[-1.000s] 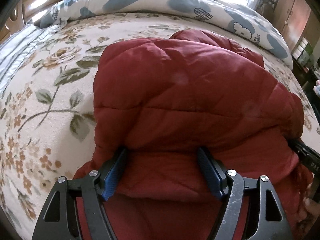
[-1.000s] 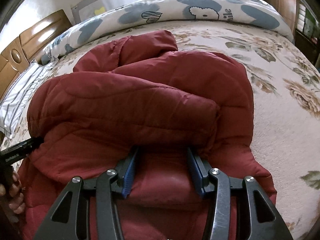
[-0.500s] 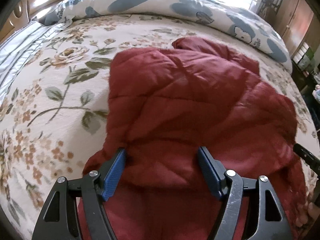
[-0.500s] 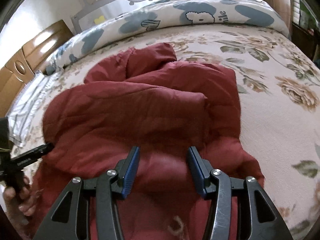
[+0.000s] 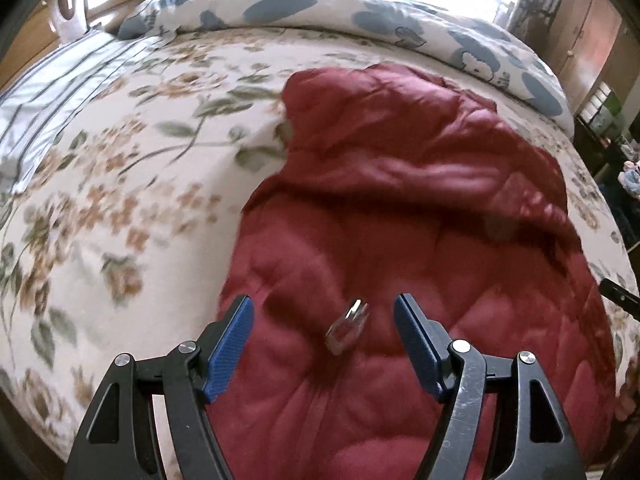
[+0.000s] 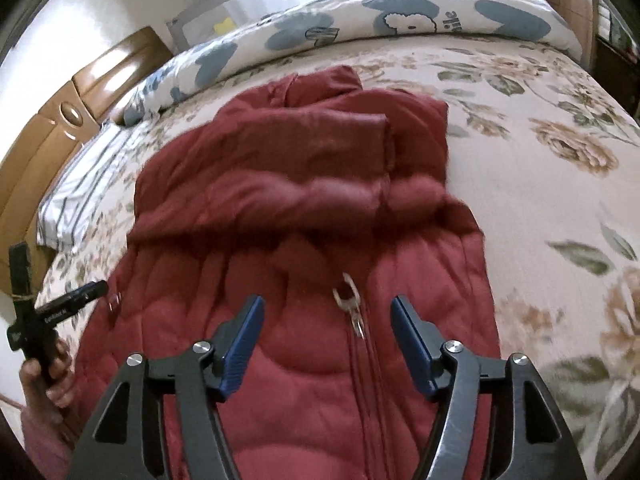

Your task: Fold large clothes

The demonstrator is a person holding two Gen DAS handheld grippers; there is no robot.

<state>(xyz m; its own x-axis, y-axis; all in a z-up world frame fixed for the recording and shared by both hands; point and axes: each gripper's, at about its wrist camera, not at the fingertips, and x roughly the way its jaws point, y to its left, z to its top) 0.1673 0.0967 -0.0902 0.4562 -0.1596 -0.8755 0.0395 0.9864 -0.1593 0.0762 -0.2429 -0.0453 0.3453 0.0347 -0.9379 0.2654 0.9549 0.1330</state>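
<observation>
both grippers have let go of the red jacket [image 5: 400,208] and pulled up and back: left gripper [image 5: 324,340] hangs open, right gripper [image 6: 327,338] jaws are opening, empty. the jacket lies folded mid-bed [image 5: 120,160], so this fold looks done.

Left tool [image 5: 323,322] agape, right tool [image 6: 327,324] opening

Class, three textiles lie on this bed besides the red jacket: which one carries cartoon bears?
The rolled white quilt with blue patches along the far edge; the floral bedspread shows roses, and the pillow stripes.
</observation>
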